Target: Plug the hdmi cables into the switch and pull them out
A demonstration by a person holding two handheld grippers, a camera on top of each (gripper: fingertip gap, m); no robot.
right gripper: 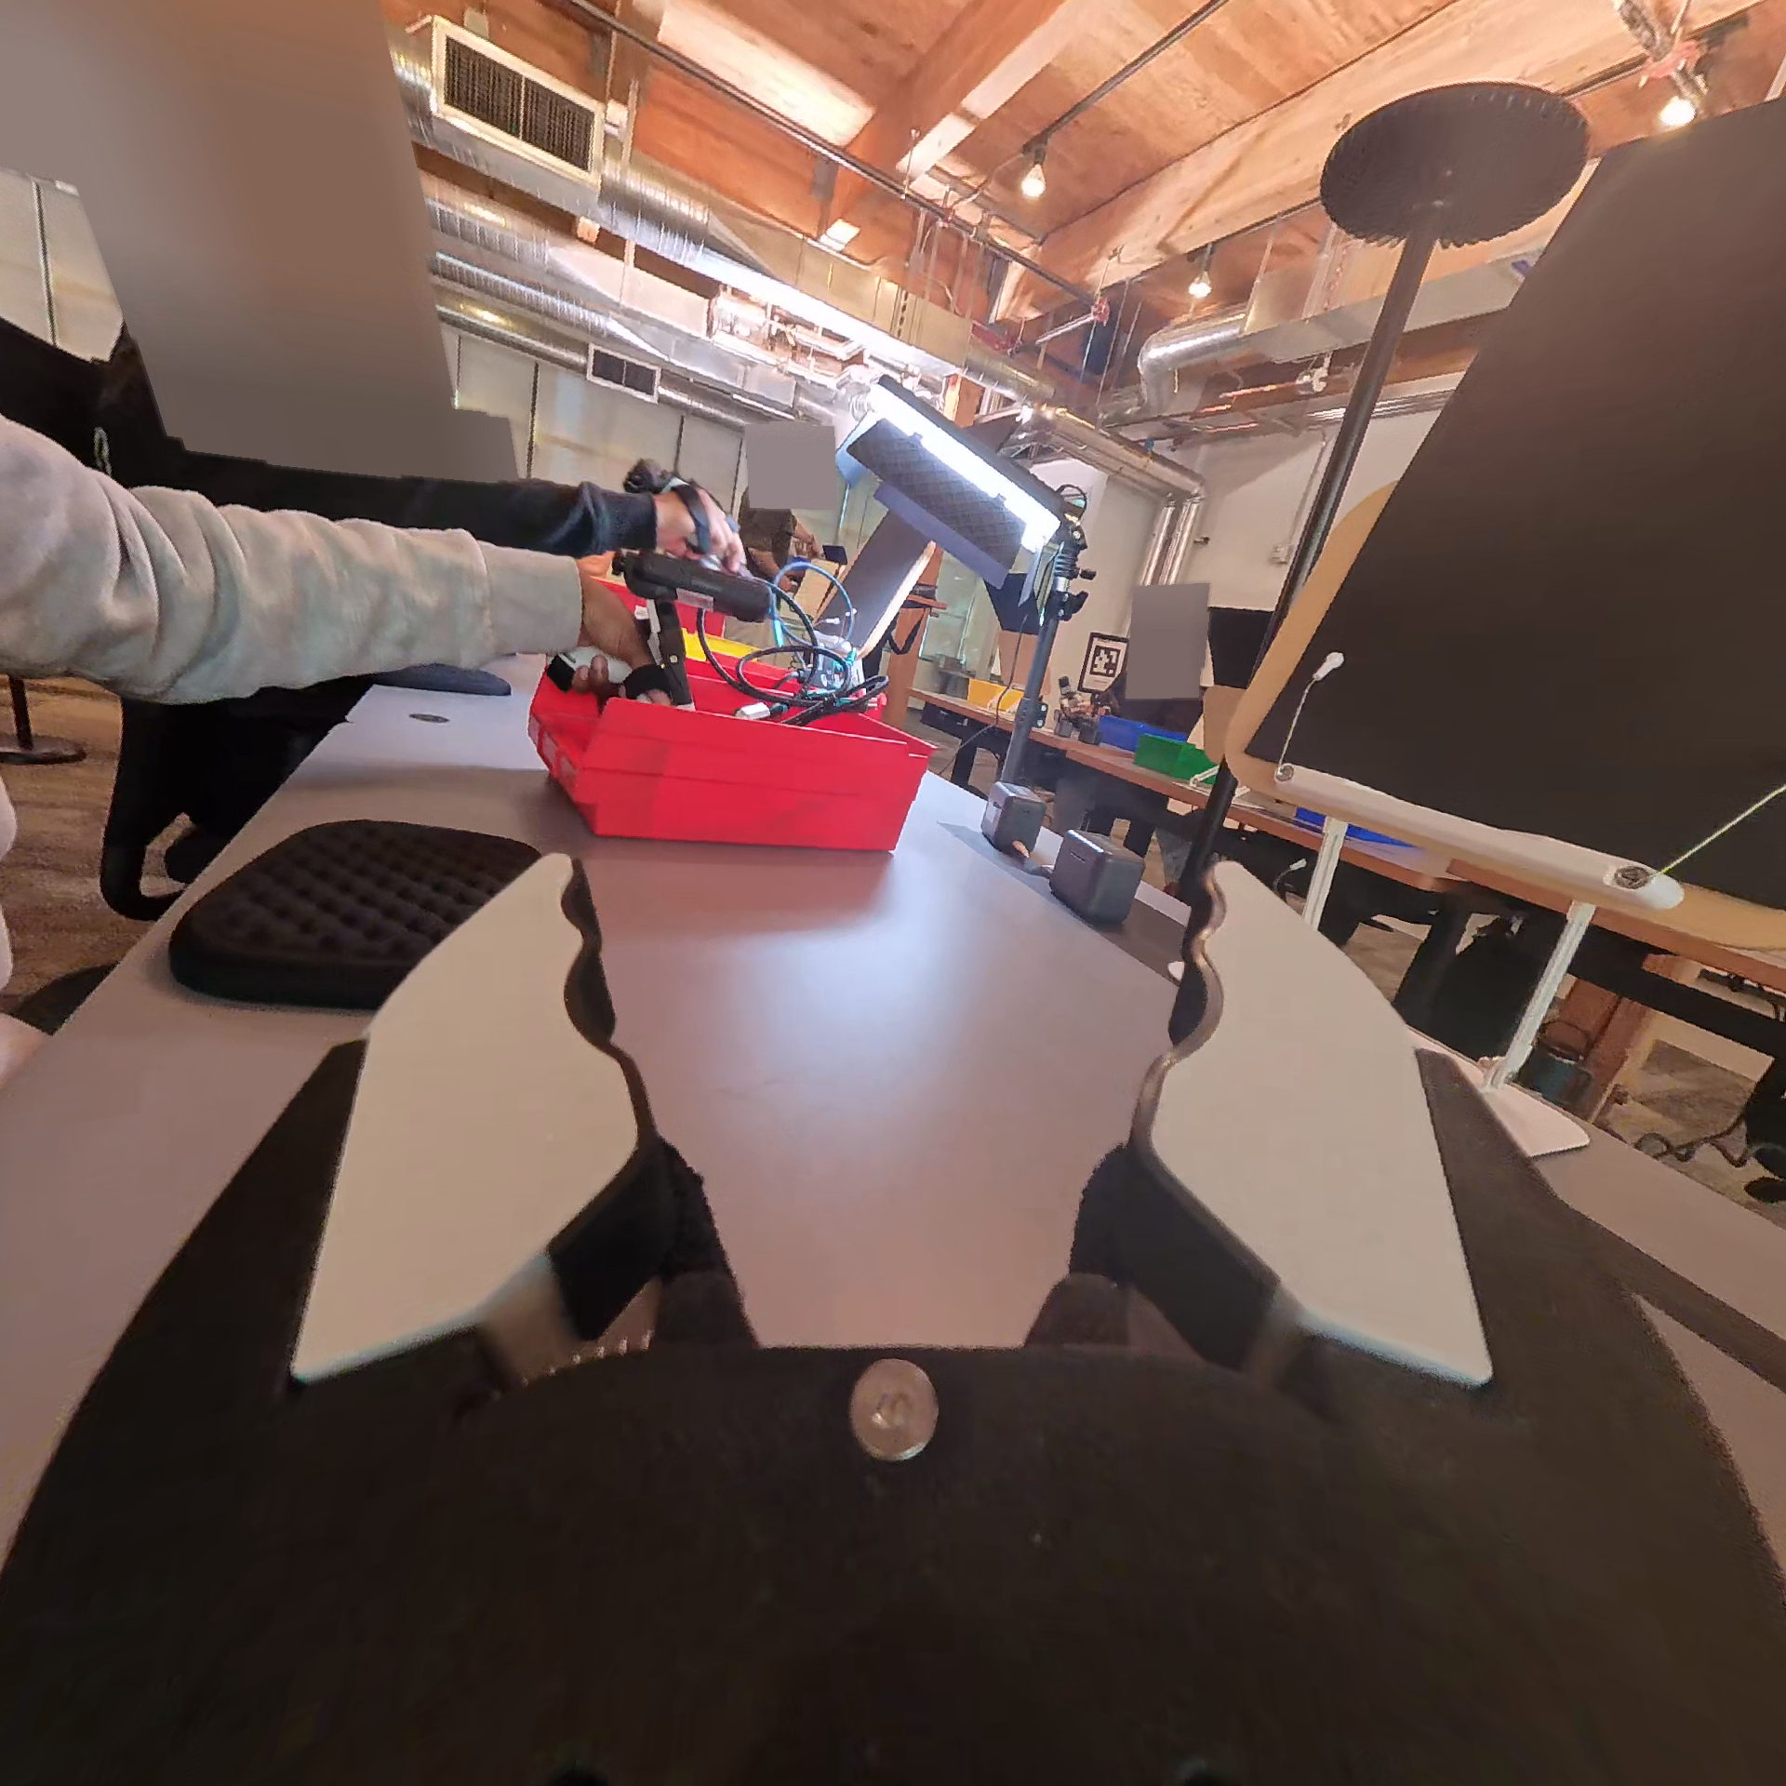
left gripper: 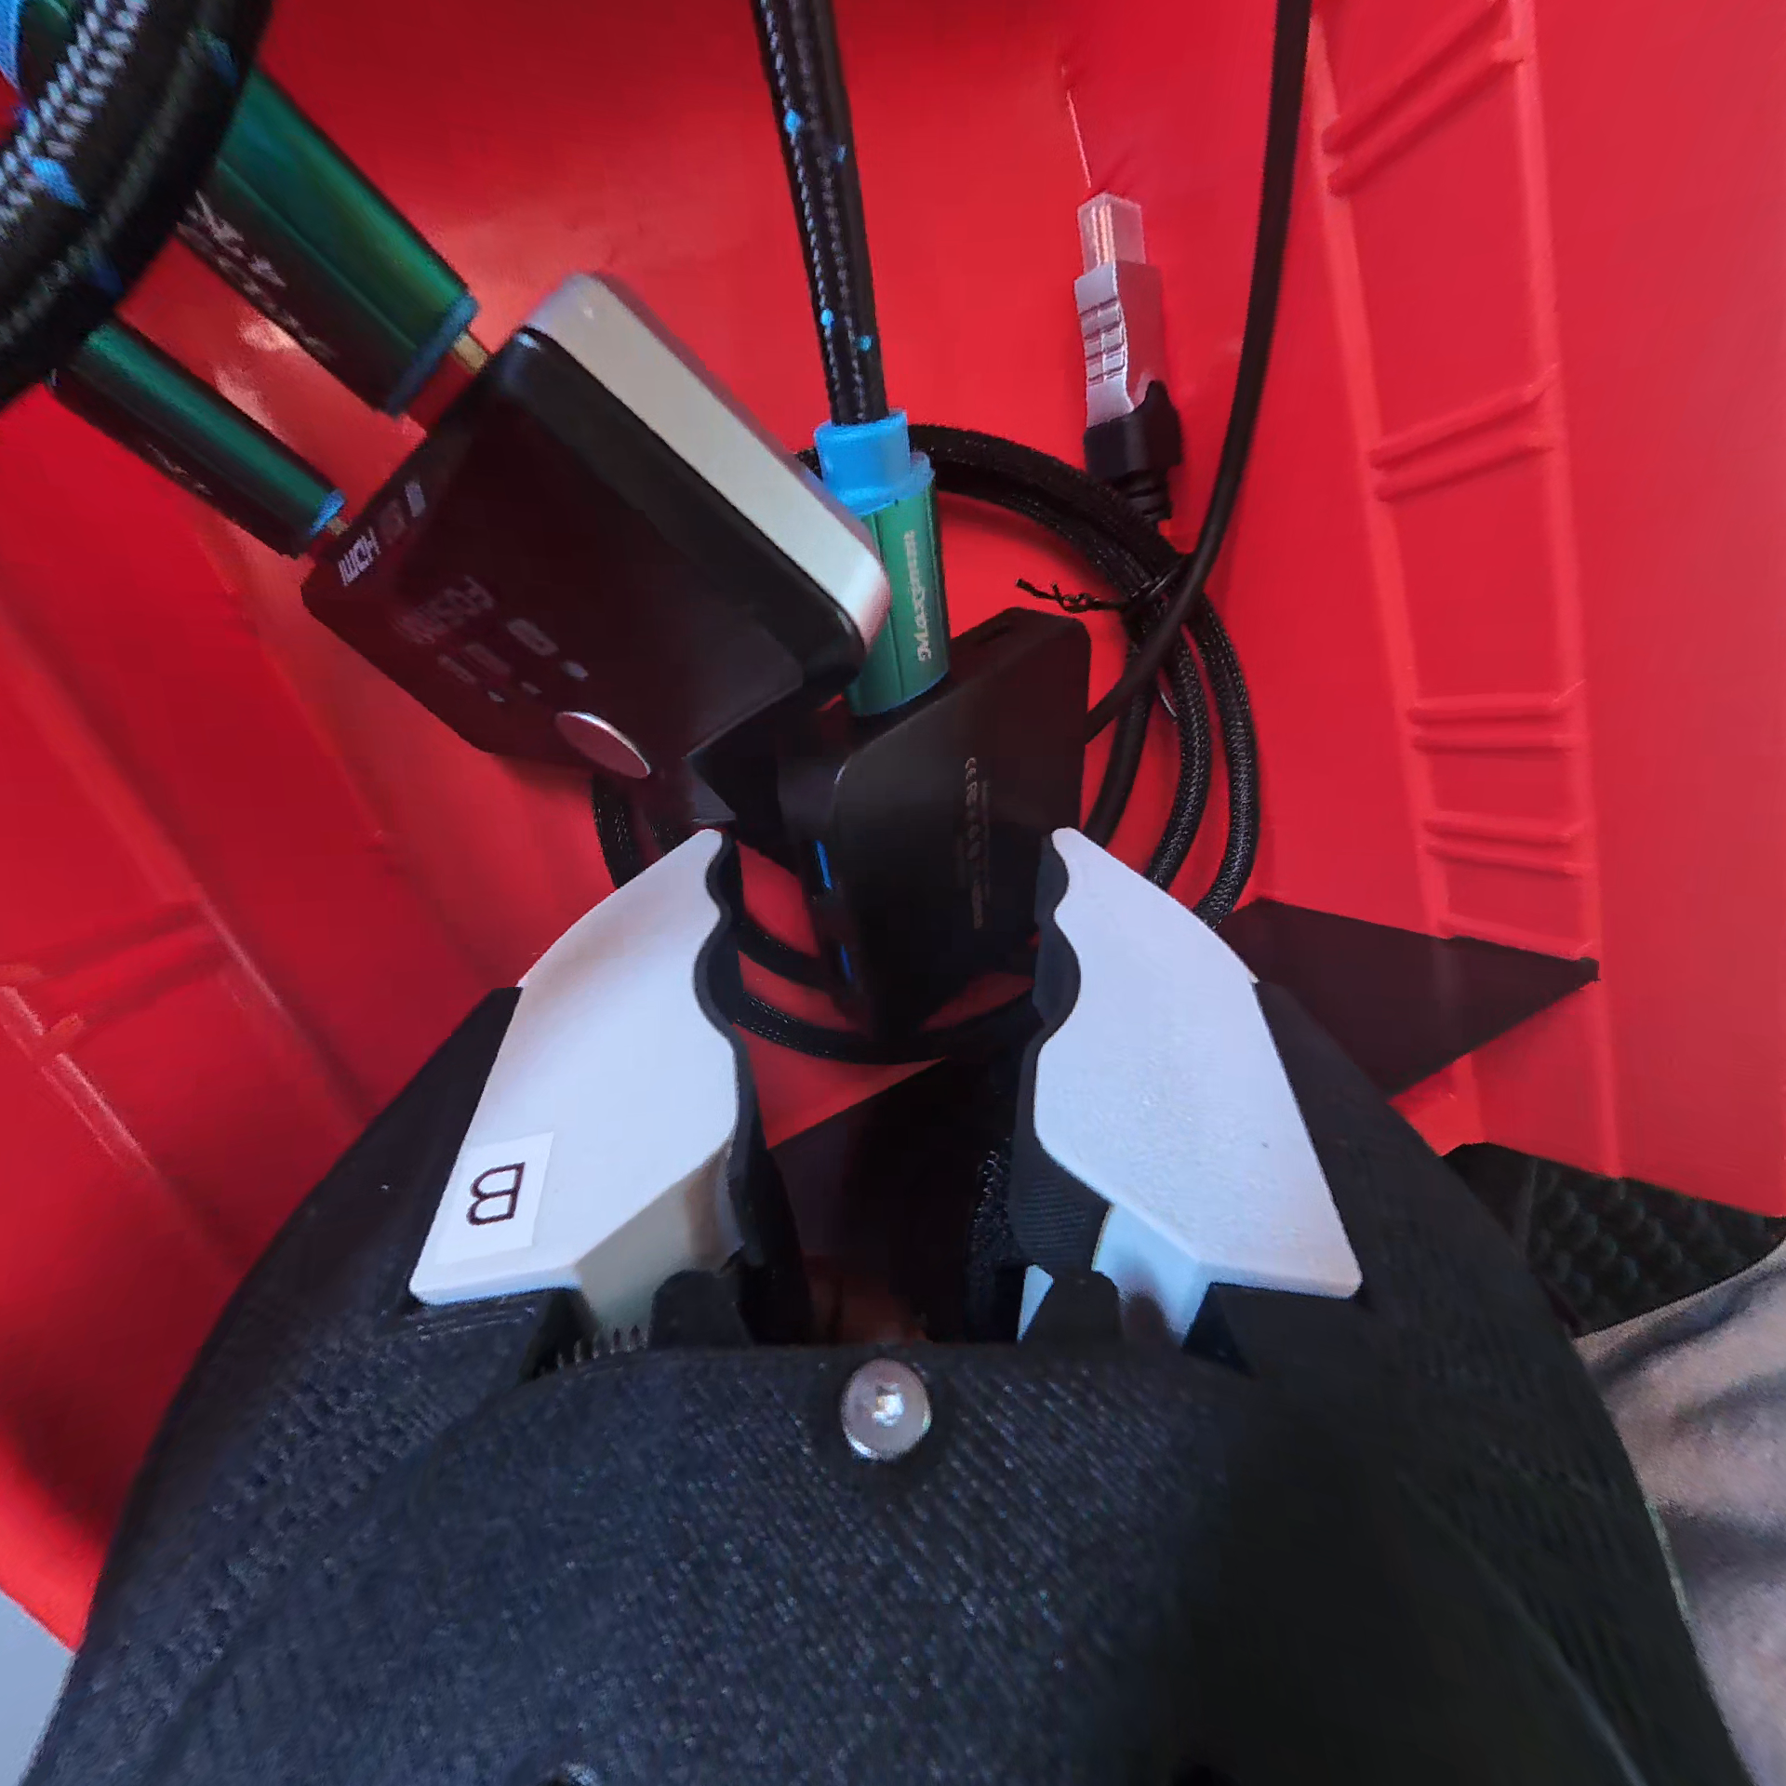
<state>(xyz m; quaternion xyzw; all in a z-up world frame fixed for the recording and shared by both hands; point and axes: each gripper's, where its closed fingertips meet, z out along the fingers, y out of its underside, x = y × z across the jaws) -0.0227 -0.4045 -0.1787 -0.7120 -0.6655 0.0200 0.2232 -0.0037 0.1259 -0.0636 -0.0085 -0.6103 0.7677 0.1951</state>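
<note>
Between the white fingers of my left gripper (left gripper: 884, 860) sits a small black box-shaped adapter (left gripper: 952, 821). The jaws stand apart on either side of it; can't tell if the pads actually touch it, so can't call it a grip. A green metal HDMI plug w/ blue strain relief (left gripper: 894, 590) goes into the adapter's far end, its braided black cable (left gripper: 821, 213) running up out of frame.

Just left of that lies the black HDMI switch w/ silver-grey edge (left gripper: 599, 551), tilted, a round silver button (left gripper: 604, 744) on its near corner. Two more green HDMI plugs (left gripper: 319, 280) are plugged into its far left side. A loose silver-and-black plug (left gripper: 1121, 338) hangs near the right wall, and a coil of black braided cord (left gripper: 1198, 715) lies under the adapter. All of it is inside the red plastic bin (left gripper: 599, 126).

My right gripper (right gripper: 884, 918) is spread wide w/ nothing between the fingers, low over the grey tabletop (right gripper: 850, 1015), well apart from the bin (right gripper: 744, 773). A black padded mat (right gripper: 348, 908) lies to its left. Across the table, the grey sleeve (right gripper: 271, 590) reaches to the bin.
</note>
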